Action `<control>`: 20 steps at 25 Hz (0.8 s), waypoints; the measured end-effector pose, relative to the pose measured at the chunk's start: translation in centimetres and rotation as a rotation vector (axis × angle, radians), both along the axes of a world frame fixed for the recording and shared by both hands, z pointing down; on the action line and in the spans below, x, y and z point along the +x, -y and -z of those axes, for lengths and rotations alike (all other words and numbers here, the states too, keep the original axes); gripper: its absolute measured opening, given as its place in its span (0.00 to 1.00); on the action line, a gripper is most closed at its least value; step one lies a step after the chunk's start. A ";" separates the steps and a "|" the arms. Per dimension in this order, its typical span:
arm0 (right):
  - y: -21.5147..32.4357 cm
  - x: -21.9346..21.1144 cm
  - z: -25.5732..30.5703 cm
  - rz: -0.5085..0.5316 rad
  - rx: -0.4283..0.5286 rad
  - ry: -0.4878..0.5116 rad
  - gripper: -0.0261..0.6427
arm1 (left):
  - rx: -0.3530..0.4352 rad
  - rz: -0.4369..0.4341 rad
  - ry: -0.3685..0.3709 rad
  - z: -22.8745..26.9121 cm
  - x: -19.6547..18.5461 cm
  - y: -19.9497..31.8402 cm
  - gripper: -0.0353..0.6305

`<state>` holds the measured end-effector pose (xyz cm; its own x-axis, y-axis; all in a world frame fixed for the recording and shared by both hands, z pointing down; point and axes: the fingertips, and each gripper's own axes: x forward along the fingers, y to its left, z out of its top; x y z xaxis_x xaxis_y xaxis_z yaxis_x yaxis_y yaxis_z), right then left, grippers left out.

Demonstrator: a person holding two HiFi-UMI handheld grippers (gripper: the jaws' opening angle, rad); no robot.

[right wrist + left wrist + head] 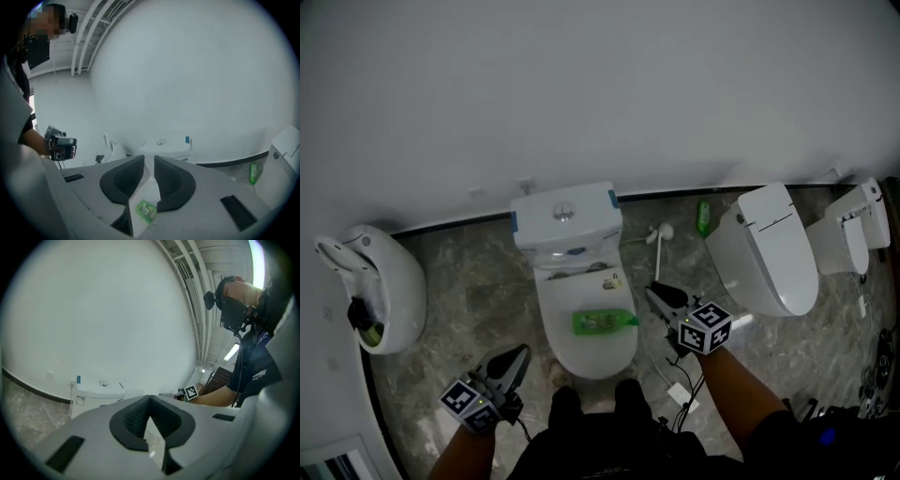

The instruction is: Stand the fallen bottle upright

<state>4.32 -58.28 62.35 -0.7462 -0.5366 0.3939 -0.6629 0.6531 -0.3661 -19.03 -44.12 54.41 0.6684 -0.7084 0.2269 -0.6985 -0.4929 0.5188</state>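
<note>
A green bottle (pixel 605 322) lies on its side on the closed lid of the white toilet (pixel 565 217), cap end to the right. In the right gripper view the same bottle (pixel 146 210) shows low down through the gap between the jaws. My right gripper (pixel 652 292) hangs just right of the bottle, its jaws a narrow gap apart (pixel 150 158) with nothing between them. Left of the toilet bowl, lower, my left gripper (pixel 523 352) has its jaw tips touching (pixel 149 397) and holds nothing.
A second green bottle (pixel 703 217) stands on the floor by the wall, right of the toilet. Other white toilets (pixel 769 248) stand to the right and a white fixture (pixel 380 286) to the left. A white plug and cable (pixel 680 392) lie near my shoes (pixel 567 401).
</note>
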 end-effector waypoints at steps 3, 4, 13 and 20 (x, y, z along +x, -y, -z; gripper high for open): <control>-0.4 -0.8 -9.1 0.020 -0.053 -0.086 0.21 | -0.050 -0.014 -0.008 -5.8 -0.5 0.7 0.09; -0.7 -1.0 -12.3 0.027 -0.074 -0.117 0.22 | -0.072 -0.014 -0.015 -7.8 -0.6 0.7 0.09; -4.9 0.3 -38.1 0.152 -0.270 -0.409 0.35 | -0.216 -0.056 -0.032 -24.0 -1.5 0.8 0.09; -6.4 1.8 -47.5 0.255 -0.272 -0.584 0.41 | -0.255 -0.076 -0.053 -29.7 -1.0 1.2 0.09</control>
<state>6.12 -51.84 109.81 -0.4605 -0.1973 0.8654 -0.6390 0.7504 -0.1690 -20.01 -45.30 84.07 0.7333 -0.5802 0.3545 -0.6328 -0.3916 0.6680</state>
